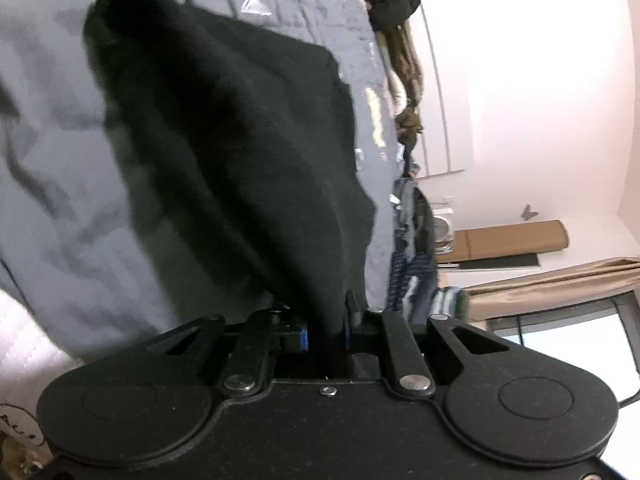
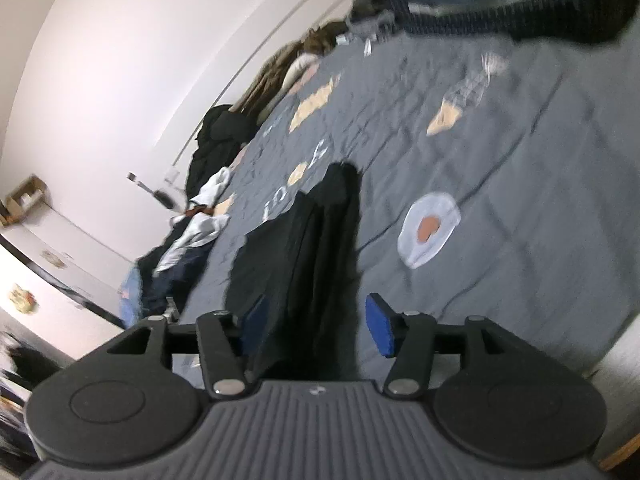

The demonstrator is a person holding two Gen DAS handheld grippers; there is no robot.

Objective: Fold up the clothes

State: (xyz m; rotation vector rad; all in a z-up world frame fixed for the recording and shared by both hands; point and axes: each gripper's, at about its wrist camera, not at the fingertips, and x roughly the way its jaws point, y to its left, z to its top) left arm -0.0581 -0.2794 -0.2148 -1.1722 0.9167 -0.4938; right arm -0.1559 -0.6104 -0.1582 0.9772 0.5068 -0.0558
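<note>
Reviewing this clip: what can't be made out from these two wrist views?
- Left wrist view: the black garment hides the left gripper pads, and what kind of garment it is.
- Right wrist view: the right gripper body cuts off the garment's near end; the pad stands clear of it, the other side unclear.
- Clothes pile: blurred, items indistinct.

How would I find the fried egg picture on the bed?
Start with the big grey bedspread covering the bed. In the right wrist view, look just right of the black garment lying on it. The fried egg print is a white blob with an orange middle, unlike the tan patches farther up.
</note>
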